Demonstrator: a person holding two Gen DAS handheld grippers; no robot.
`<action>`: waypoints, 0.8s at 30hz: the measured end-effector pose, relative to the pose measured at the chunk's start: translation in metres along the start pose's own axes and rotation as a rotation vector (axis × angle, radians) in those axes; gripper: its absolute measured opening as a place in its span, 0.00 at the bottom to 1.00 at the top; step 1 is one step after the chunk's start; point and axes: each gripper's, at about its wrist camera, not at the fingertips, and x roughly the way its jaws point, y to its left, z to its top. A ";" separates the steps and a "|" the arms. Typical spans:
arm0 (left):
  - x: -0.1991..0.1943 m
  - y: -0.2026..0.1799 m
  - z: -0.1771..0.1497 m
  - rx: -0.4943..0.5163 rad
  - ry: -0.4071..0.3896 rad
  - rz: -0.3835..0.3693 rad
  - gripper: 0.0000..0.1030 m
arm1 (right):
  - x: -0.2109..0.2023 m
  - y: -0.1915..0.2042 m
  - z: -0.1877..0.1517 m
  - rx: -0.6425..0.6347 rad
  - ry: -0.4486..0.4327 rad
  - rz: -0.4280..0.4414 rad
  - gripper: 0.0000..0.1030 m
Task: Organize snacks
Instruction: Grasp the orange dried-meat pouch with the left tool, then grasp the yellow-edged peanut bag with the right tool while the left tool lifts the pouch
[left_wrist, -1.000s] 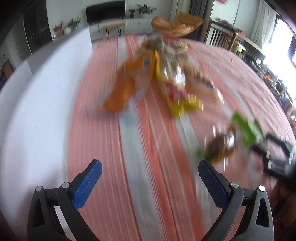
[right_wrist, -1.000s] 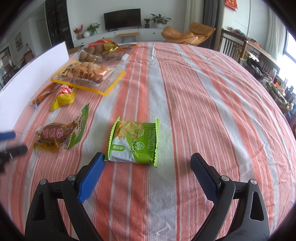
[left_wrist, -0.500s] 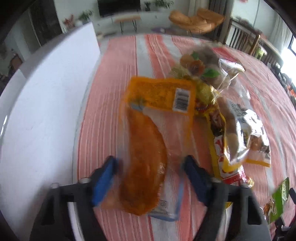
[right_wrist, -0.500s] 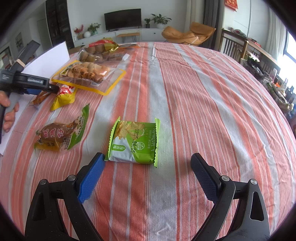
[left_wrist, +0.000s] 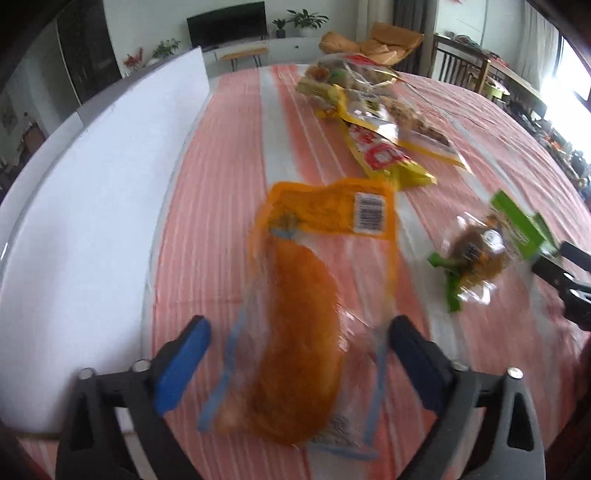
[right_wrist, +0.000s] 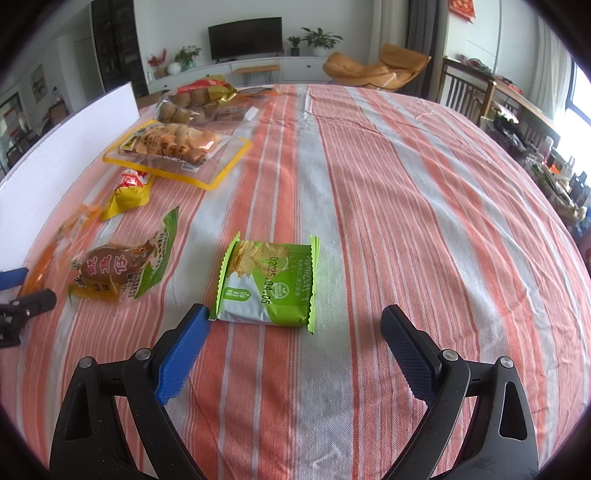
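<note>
My left gripper (left_wrist: 299, 343) is open, its blue pads either side of an orange sausage packet (left_wrist: 306, 332) with a barcode; I cannot tell whether the packet rests on the striped cloth or is lifted. My right gripper (right_wrist: 295, 332) is open and empty, just short of a green cracker packet (right_wrist: 269, 284) lying flat. A green-and-brown snack packet (right_wrist: 125, 269) lies to its left, also in the left wrist view (left_wrist: 484, 251). The left gripper (right_wrist: 14, 295) shows at the far left of the right wrist view.
A yellow-edged bag of pastries (right_wrist: 177, 151), a small yellow and red packet (right_wrist: 129, 192) and more bags (right_wrist: 199, 107) lie further back. A white board (left_wrist: 92, 206) runs along the table's left side. Chairs (right_wrist: 465, 92) stand at the right.
My left gripper has swung toward the orange sausage packet, closed in on it, then drawn back toward the near side with the packet between its pads. My right gripper has not moved.
</note>
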 end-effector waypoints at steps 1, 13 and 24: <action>0.005 0.004 0.002 -0.014 -0.009 -0.016 0.98 | 0.000 0.000 0.000 0.000 0.000 0.000 0.93; 0.011 0.012 0.006 -0.028 -0.078 -0.022 1.00 | -0.015 -0.016 -0.003 0.068 0.011 0.102 0.91; 0.004 0.012 0.003 -0.030 -0.078 -0.022 1.00 | 0.035 0.098 0.132 -0.774 -0.016 0.130 0.91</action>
